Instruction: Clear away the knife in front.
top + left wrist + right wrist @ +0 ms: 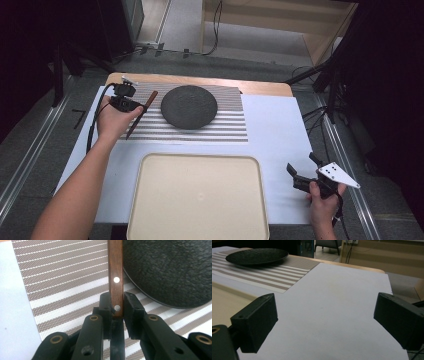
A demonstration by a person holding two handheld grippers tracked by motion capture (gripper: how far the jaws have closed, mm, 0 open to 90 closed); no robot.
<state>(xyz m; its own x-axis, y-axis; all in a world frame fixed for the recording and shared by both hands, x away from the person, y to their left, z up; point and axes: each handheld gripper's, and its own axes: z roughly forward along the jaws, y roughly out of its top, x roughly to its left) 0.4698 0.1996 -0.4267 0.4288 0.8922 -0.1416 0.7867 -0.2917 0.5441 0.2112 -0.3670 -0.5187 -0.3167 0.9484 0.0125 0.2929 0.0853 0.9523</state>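
One desk (280,125) carries everything, its top covered by a white sheet with a strip of bare wood showing along the far edge. One large cream tray (197,197) with rounded corners lies at the near edge, nothing in it. Beyond it lies one striped placemat (225,127), brown and white, and on the mat sits one round black plate (189,106) with a rough, dark surface. One knife with a wooden handle (115,272) lies aslant over the mat's left part, just beside the plate; two pale rivets show on the handle.

Two grippers are in play. The left gripper (117,305), held in a hand (114,121) over the mat's left edge, is closed narrow on the end of the wooden handle. The right gripper (300,172) rests in the other hand at the desk's near right corner, its jaws spread wide over bare white sheet, holding nothing.

Around the desk the room is dark; grey floor, metal rails on either side, cables and pale wooden furniture show beyond.
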